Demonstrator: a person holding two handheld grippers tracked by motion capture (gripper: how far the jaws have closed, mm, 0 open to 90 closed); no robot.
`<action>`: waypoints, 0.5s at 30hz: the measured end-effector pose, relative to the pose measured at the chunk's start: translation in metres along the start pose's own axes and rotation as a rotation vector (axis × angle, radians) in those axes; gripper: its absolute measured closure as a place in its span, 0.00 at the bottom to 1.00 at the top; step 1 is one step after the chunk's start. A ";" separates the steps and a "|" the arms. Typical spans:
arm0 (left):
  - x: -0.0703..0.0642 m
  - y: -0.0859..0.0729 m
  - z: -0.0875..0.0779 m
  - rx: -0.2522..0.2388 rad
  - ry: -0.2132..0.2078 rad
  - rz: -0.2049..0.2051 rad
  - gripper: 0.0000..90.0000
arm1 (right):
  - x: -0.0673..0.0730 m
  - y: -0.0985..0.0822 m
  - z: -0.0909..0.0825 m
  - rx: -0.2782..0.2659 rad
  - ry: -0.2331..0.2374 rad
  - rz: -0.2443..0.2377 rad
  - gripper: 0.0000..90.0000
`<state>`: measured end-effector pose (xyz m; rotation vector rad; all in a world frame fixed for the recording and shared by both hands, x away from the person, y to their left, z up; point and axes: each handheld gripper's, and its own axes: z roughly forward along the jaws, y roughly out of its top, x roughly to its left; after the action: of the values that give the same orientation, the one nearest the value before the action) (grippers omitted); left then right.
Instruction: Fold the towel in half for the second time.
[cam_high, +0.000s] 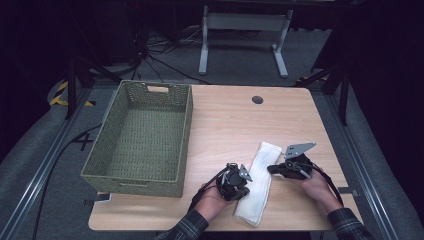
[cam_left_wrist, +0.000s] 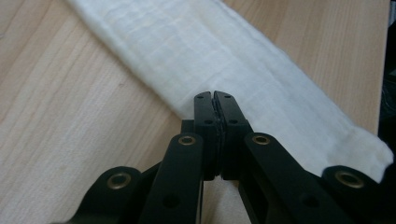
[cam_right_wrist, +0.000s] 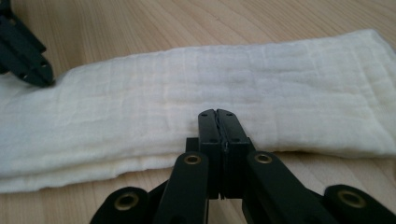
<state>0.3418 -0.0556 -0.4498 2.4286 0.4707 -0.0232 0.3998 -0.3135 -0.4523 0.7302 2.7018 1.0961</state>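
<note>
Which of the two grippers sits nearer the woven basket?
The left gripper, at the folded white towel's basket-side edge. The right gripper comes in from the towel's far side, away from the green basket. Both have shut jaws.

Basket (cam_high: 142, 142) walls off left, bare tabletop (cam_high: 235, 117) ahead

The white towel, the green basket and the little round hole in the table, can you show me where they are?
white towel (cam_high: 257, 182): high view, middle of the folded cloth.
green basket (cam_high: 186, 132): high view, right woven wall.
round hole (cam_high: 257, 100): high view, dark centre, near the tabletop's far edge.
</note>
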 end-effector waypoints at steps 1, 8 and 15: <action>-0.001 0.000 0.000 0.008 -0.005 -0.002 0.99 | -0.001 0.001 0.001 0.000 0.001 -0.007 1.00; -0.007 0.002 0.004 0.007 -0.025 0.021 0.99 | -0.004 0.009 0.009 -0.003 0.008 -0.020 1.00; -0.014 0.005 0.007 0.011 -0.042 0.036 0.98 | -0.005 0.010 0.011 -0.011 0.023 -0.022 1.00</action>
<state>0.3308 -0.0679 -0.4506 2.4417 0.4091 -0.0614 0.4119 -0.3028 -0.4534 0.6892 2.7133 1.1206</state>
